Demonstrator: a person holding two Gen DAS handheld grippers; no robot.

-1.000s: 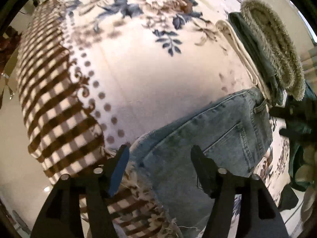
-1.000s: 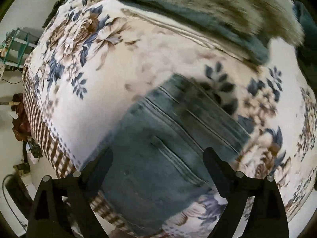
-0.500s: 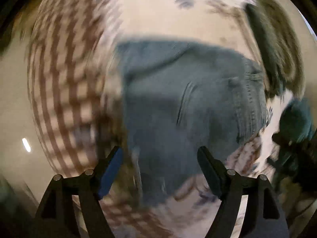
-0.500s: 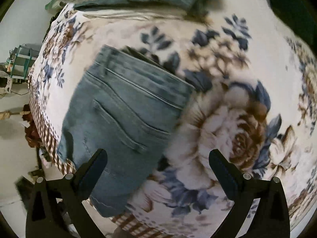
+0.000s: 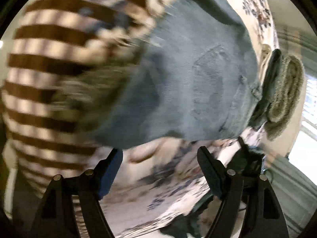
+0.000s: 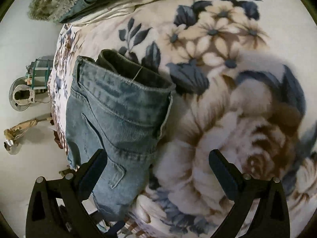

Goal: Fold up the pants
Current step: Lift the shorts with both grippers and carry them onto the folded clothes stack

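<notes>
jeans (image 6: pixel 118 123) folded, lying on floral blanket (image 6: pixel 227 103), waistband up-frame | right gripper (image 6: pixel 158 166) spread wide, holding nothing; its left finger over the denim, its right finger over bare blanket | left gripper (image 5: pixel 159 165) wide open, empty; jeans (image 5: pixel 190 91) just ahead of its 2 tips, view blurred | stacked clothes (image 6: pixel 79 2) beyond waistband

Probably a home bedroom: floral blanket (image 6: pixel 227 103), stacked folded clothes (image 6: pixel 83 2), curtained window (image 5: pixel 309 107).

Faded blue jeans (image 6: pixel 118 123), floral blanket (image 6: pixel 227 119)
</notes>
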